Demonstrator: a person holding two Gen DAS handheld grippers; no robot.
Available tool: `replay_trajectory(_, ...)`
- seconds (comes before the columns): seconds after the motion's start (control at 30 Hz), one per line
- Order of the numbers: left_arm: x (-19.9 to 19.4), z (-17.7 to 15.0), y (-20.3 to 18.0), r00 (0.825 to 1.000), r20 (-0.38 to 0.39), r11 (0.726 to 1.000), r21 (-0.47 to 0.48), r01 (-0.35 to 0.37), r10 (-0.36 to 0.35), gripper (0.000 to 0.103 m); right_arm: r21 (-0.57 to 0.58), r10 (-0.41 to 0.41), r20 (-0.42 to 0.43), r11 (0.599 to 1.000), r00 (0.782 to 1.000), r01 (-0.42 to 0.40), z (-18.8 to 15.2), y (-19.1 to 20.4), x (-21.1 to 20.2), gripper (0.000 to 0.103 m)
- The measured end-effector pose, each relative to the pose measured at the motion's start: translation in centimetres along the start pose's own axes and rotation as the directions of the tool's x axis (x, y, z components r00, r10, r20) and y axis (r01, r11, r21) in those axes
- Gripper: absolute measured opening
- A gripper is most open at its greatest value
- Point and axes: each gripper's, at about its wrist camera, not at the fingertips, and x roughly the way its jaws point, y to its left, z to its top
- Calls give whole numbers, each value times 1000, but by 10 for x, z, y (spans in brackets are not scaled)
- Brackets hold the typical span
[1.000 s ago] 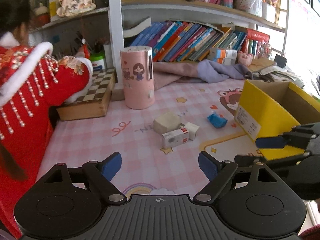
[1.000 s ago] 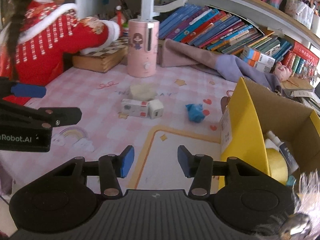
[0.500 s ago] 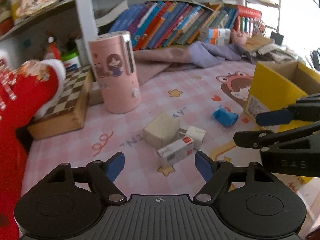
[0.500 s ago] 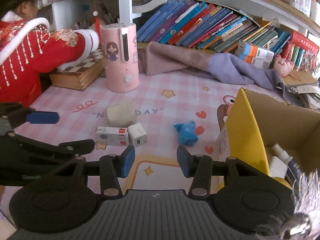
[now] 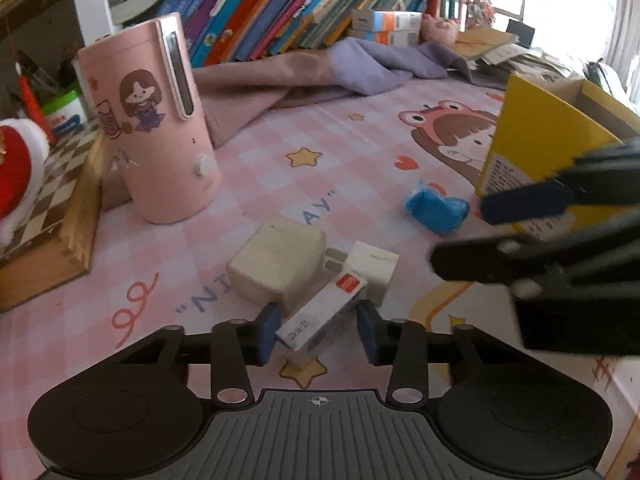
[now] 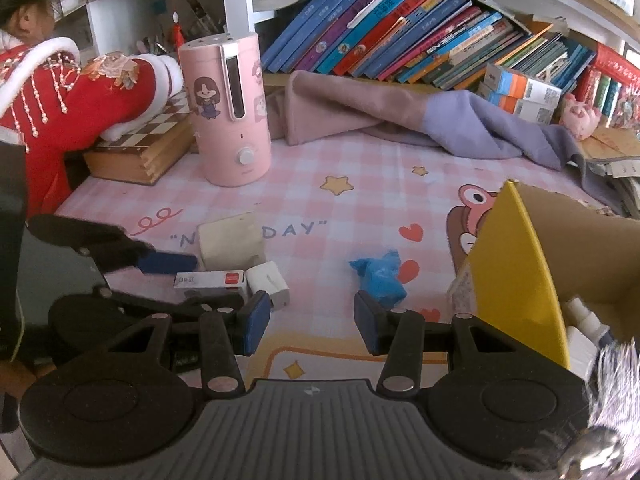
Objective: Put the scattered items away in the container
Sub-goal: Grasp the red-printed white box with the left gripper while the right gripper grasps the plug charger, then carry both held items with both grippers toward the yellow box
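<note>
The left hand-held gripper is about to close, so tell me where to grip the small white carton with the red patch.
Grip the white carton across its two long sides, near the nearer end, coming in along its length from the front. It lies flat and slim between the open fingers, with the cream block and white plug crowding its far end.

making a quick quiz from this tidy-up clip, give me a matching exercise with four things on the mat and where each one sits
Things:
1. long white box
2. blue crumpled wrapper
3. pink humidifier
4. yellow cardboard box

Places:
A. beside the wooden chessboard
B. between the left gripper's open jaws
C. at the mat's right side, items already inside
D. just ahead of the right gripper

Pairs: 1-B, 2-D, 3-A, 4-C
</note>
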Motion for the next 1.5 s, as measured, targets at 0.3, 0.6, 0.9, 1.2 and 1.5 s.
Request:
replay_trajectory(0.3,-27,-24,19,1000,-22,992,-125,1,-3,13,-12,26,-15,1000,1000,-27,16,8,30,45)
replay_trajectory(0.6,-61,-39,27,1000,3,969,-247,-9,10,13,-66,52,-81,996,995,-57,16,22,59,37)
replay_trajectory(0.9,-77,-40,30,999,34,962,-273,-29,40,13,-85,50,-121,995,991,-60,10,25,69,24)
replay_trajectory(1.2,-106,-38,20,994,95,962,-273,-31,59,13,-80,73,-72,994,995,-78,10,26,36,24)
replay_trajectory(1.5,-142,-41,4,982,178,960,-281,-10,63,13,-86,107,-12,990,994,-107,4,28,-17,24)
